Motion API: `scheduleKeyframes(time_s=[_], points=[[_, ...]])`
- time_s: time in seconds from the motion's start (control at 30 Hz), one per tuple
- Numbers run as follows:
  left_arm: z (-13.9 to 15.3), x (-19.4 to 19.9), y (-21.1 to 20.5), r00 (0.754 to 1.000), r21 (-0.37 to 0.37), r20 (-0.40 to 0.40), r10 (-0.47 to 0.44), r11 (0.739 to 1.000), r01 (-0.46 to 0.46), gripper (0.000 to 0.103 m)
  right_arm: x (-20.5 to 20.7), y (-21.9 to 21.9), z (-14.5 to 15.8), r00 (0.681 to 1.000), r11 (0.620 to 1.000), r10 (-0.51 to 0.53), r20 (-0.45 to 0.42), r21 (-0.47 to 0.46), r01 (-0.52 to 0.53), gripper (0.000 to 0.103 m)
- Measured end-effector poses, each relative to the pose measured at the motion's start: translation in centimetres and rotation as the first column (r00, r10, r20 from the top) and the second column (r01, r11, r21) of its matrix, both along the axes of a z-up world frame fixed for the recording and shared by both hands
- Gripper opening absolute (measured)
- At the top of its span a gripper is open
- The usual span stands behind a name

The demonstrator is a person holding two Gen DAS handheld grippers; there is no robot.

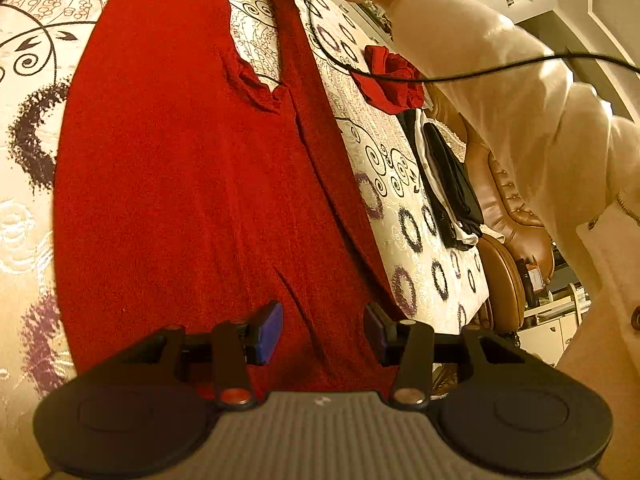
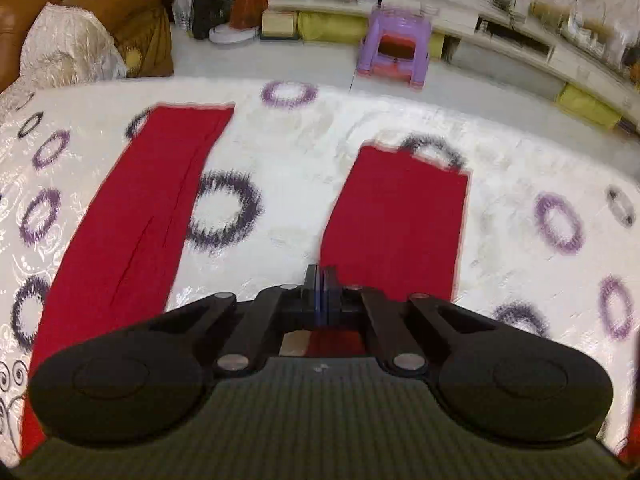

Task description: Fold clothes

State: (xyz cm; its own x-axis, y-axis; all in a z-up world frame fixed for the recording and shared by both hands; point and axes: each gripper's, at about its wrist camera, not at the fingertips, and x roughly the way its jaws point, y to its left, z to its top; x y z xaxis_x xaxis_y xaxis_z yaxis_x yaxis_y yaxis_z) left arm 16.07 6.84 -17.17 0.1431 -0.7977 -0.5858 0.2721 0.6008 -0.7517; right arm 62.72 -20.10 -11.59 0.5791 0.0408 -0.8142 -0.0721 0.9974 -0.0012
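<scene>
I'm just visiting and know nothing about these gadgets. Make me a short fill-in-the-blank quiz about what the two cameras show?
1. The garment spread on the patterned tablecloth is coloured ____.
2. The left gripper has its jaws ____.
3. The right gripper has its jaws ____.
4. The plastic stool on the floor is coloured ____.

Missing words: red; open; shut; purple

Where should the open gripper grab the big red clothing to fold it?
I'd pinch the red garment at its near edge, right under the open left gripper, coming straight down from above. It lies flat on the patterned cloth, so only an edge or a pinched-up ridge gives the fingers anything to close on. The right gripper is shut, apparently on red fabric.
</scene>
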Motion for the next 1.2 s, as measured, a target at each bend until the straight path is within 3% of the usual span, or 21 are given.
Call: scheduleKeyframes(time_s=[0.07, 0.13, 0.3, 0.33, 0.4, 0.47, 0.53, 0.57, 0.7, 0.8, 1.0, 1.03, 1.1, 1.17, 1.2], points=[[0.0, -0.1, 0.0, 1.0, -0.002, 0.003, 0.001, 1.0, -0.001, 0.05, -1.1, -2.2, 1.8, 0.996, 0.997, -0.063, 0.069, 0.048, 0.059, 0.003], [0.0, -0.1, 0.0, 1.0, -0.001, 0.004, 0.001, 1.0, -0.001, 0.05, -1.9, -6.0, 2.6, 0.982, 0.983, -0.17, 0.082, 0.083, 0.163, 0.003], [0.0, -0.1, 0.0, 1.0, 0.001, 0.006, -0.001, 1.0, 0.001, 0.05, -3.8, -13.4, 0.8, 0.915, 0.915, -0.403, 0.039, 0.0, 0.403, 0.007], [0.0, -0.1, -0.1, 1.0, 0.001, 0.006, -0.001, 1.0, 0.001, 0.05, -4.1, -14.1, 0.3, 0.903, 0.903, -0.428, 0.032, -0.023, 0.428, 0.02], [0.0, -0.1, -0.1, 1.0, 0.002, 0.007, -0.002, 1.0, 0.002, 0.05, -3.8, -15.0, -0.8, 0.878, 0.874, -0.479, -0.002, -0.089, 0.477, 0.036], [0.1, -0.1, -0.1, 1.0, 0.003, 0.008, -0.002, 1.0, 0.002, 0.05, -4.2, -15.5, -1.0, 0.858, 0.857, -0.513, 0.039, -0.04, 0.514, 0.037], [0.1, -0.1, -0.1, 1.0, 0.002, 0.006, -0.003, 1.0, 0.003, 0.05, -4.6, -15.7, -0.5, 0.867, 0.87, -0.491, 0.08, 0.096, 0.484, 0.037], [0.0, 0.0, -0.1, 1.0, 0.0, 0.003, -0.002, 1.0, 0.002, 0.05, -4.3, -15.4, -0.5, 0.892, 0.887, -0.446, 0.068, 0.164, 0.431, 0.037], [0.0, 0.0, -0.1, 1.0, 0.002, 0.002, 0.002, 1.0, -0.002, 0.05, -1.9, -10.7, -1.3, 0.958, 0.952, -0.284, 0.046, 0.134, 0.276, 0.039], [0.1, -0.2, -0.2, 1.0, 0.009, 0.006, 0.008, 1.0, -0.008, 0.05, -0.1, -8.3, -2.7, 0.955, 0.955, -0.296, 0.014, 0.031, 0.295, 0.044], [-0.2, -0.1, 0.0, 1.0, -0.015, -0.002, 0.014, 1.0, -0.014, 0.05, 0.8, -8.8, -3.6, 0.945, 0.945, -0.327, -0.002, -0.019, 0.327, 0.042], [-0.4, -0.1, 0.1, 1.0, -0.023, -0.008, 0.016, 1.0, -0.017, 0.05, 0.9, -9.0, -3.7, 0.944, 0.944, -0.33, -0.002, -0.023, 0.33, 0.026], [-0.6, 0.0, 0.3, 1.0, -0.037, -0.015, 0.022, 0.999, -0.022, 0.05, 1.1, -9.4, -3.8, 0.942, 0.941, -0.336, -0.003, -0.03, 0.336, 0.005], [-0.6, -0.1, 0.4, 1.0, -0.038, -0.014, 0.026, 0.999, -0.027, 0.049, 1.0, -9.9, -3.9, 0.938, 0.937, -0.347, -0.001, -0.04, 0.346, 0.005], [-0.5, -0.1, 0.4, 1.0, -0.036, -0.013, 0.026, 0.999, -0.026, 0.049, 0.7, -10.8, -3.8, 0.933, 0.933, -0.36, 0.0, -0.001, 0.36, 0.004]])
